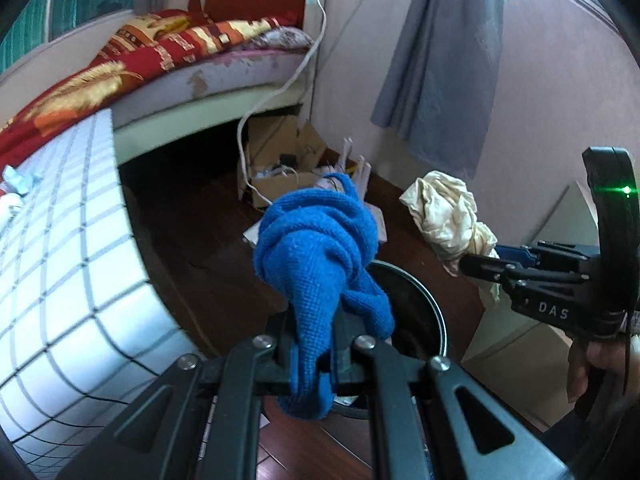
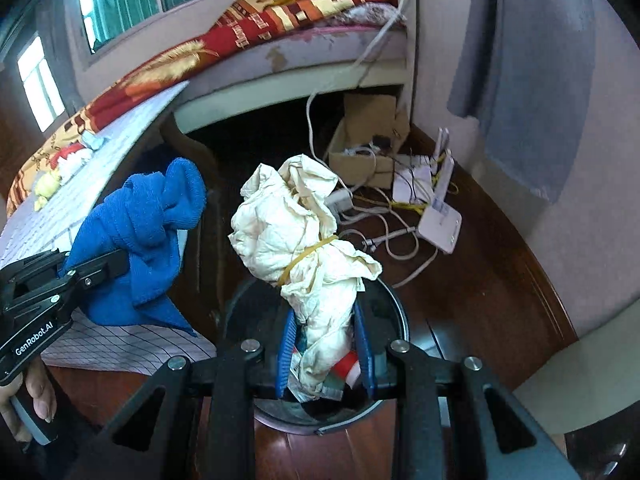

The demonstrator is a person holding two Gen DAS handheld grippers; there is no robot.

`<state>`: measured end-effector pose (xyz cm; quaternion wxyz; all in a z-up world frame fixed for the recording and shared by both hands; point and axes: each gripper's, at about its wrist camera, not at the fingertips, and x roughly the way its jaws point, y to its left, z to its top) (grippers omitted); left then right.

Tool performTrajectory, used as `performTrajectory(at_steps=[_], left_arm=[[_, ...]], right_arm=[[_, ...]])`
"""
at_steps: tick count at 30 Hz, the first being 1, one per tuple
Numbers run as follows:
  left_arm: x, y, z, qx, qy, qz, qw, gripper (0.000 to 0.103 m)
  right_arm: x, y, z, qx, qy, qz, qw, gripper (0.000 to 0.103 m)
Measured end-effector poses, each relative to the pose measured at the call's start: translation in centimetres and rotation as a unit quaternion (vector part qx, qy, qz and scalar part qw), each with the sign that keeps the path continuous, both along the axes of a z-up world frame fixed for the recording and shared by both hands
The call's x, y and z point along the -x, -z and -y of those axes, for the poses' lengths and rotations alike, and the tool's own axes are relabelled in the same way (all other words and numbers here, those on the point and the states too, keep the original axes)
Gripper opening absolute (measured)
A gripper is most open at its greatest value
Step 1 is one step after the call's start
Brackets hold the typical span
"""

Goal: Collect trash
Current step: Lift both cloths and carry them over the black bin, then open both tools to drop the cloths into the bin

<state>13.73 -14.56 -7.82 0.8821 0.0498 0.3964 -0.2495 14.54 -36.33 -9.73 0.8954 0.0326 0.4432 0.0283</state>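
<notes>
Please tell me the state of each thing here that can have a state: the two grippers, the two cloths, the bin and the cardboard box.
Left gripper: shut on the blue cloth.
Right gripper: shut on the cream cloth.
Blue cloth: bunched, held above the floor.
Cream cloth: crumpled, bound by a yellow rubber band, held over the bin.
Bin: open, trash inside.
Cardboard box: open, cables inside.
</notes>
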Motion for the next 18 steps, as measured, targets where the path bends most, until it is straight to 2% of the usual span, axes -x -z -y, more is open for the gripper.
performTrajectory(at_steps=[9, 16, 17, 18], left_arm=[[-1.2, 4.5, 2.4, -0.009, 0.036, -0.066, 0.9971, 0.011], [-2.1, 7.4, 3.6, -0.024, 0.044, -0.094, 0.9944, 0.012], [-2.3, 7.9, 4.0, -0.023, 0.052, -0.101, 0.9932, 0.012], [-2.1, 8.4, 4.0, -0.022, 0.059, -0.106, 0.9924, 0.024]], right_arm=[[-0.5, 4.9, 1.1, -0.002, -0.004, -0.059, 0.998, 0.030], [-1.1, 8.5, 1.2, -0.008, -0.014, -0.101, 0.995, 0.030], [-1.1, 9.0, 1.2, -0.007, -0.018, -0.106, 0.994, 0.032], [-1.4, 9.9, 1.2, -0.004, -0.024, -0.117, 0.993, 0.043]])
